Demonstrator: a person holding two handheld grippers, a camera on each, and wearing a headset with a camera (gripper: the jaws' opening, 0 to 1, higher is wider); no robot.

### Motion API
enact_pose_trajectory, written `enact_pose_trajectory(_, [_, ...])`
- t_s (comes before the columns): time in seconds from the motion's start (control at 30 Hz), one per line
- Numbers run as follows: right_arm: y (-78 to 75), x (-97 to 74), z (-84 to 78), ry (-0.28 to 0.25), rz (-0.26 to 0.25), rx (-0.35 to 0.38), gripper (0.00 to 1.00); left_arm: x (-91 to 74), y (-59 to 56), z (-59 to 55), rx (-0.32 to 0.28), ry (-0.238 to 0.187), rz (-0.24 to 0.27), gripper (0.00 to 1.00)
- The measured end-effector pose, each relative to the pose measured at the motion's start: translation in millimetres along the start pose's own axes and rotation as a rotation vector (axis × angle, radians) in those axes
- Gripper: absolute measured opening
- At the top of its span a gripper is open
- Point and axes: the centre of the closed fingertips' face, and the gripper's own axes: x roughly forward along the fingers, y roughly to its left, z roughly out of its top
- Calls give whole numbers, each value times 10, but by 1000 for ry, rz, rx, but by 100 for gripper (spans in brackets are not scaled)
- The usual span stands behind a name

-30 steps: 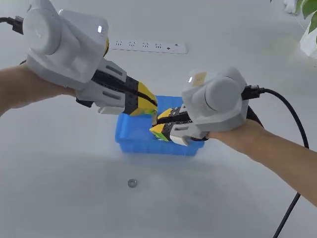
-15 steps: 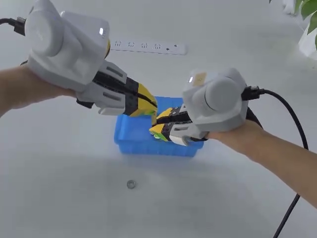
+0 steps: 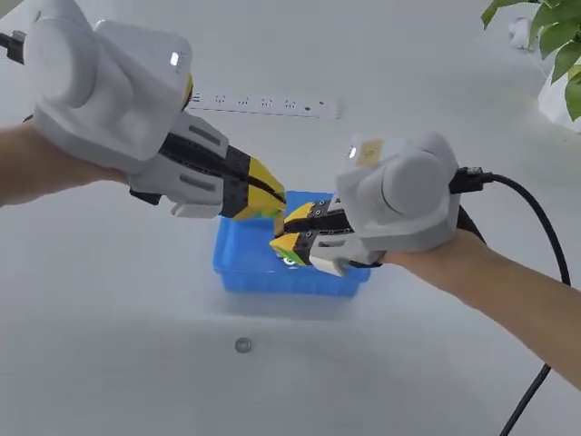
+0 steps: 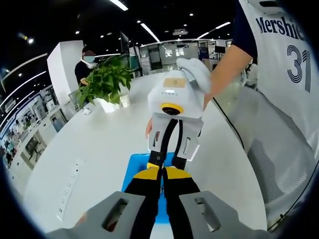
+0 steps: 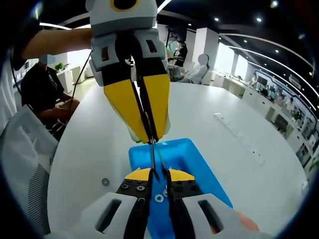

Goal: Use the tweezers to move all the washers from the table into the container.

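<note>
tweezers are clenched in both left gripper and right gripper jaws, blue container beneath them, one washer on the desk near them.

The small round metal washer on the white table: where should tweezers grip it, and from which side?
Pinch the small round metal washer across its rim, one tip of the thin metal tweezers through the hole, probably from above: it lies flat on the white table.

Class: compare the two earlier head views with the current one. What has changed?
Nothing visibly moved; only the camera shifted. The left gripper and right gripper stay over the blue container, holding the tweezers; one washer stays on the table.
</note>
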Motion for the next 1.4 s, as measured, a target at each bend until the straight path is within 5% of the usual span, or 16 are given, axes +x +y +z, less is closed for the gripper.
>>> enact_pose_trajectory(0.4, [274,-198,299,-60,15,-75,13,-271,-235,210,56,-5,9,5])
enact_pose_trajectory(1.0, [770,-243,348,-49,107,-149,14,-364,-686,162,35,24,-11,5])
enact_pose_trajectory(1.4, [1028,-128,179,-2,164,-179,14,-419,-887,-9,-8,38,-22,5])
